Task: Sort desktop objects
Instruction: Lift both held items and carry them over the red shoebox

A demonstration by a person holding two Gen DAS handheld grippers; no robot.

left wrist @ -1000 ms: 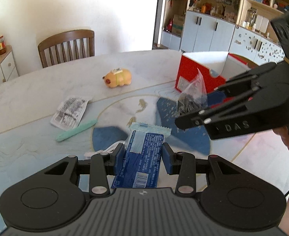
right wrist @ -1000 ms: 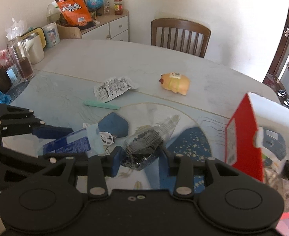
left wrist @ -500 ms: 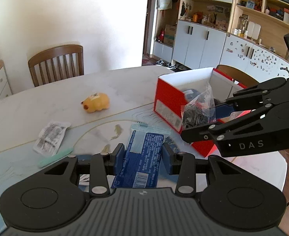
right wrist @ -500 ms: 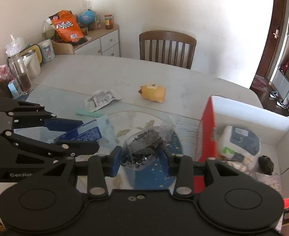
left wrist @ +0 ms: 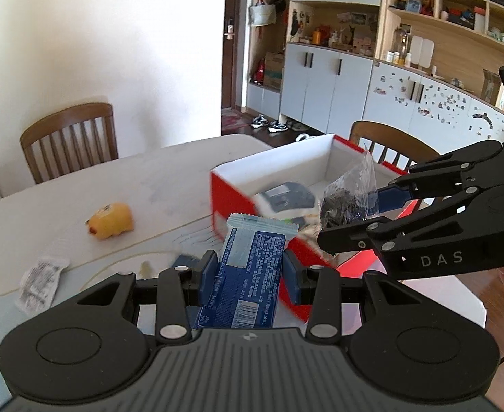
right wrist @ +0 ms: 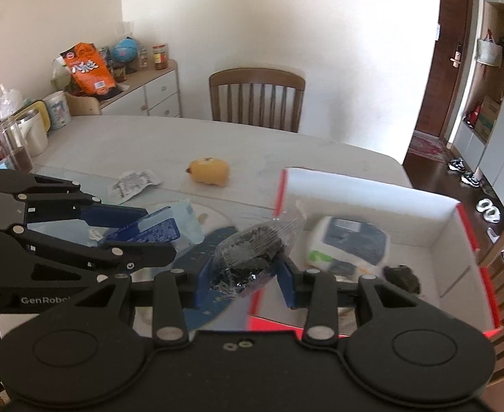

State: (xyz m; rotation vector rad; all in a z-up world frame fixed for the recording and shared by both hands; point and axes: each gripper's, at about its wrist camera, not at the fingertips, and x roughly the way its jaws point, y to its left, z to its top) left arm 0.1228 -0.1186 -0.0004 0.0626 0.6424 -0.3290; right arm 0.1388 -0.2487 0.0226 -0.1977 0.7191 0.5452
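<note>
Blue-wrapped and flat, the snack packet [left wrist: 252, 274] sits clamped in the left tongs [left wrist: 250, 273], which have swung from over the desk's blue pattern to the near wall of the red box [left wrist: 231, 202]; beside them the right tongs [left wrist: 361, 213] carry a clear bag of dark bits [left wrist: 346, 199] over the box's opening. From the right wrist, that bag [right wrist: 252, 257] is pinched in the right tongs [right wrist: 246, 276] at the box's [right wrist: 372, 189] near corner, so both drops look close. A yellow toy [right wrist: 209, 171] and a white sachet [right wrist: 133, 183] lie unsorted toward the desk's [right wrist: 149, 140] far edge.

In the right wrist view, the red box [right wrist: 372, 185] at right is open-topped, its right half bare; a white pouch [right wrist: 351, 243] fills its left. Upper-middle table [right wrist: 169, 140] lies bare.
</note>
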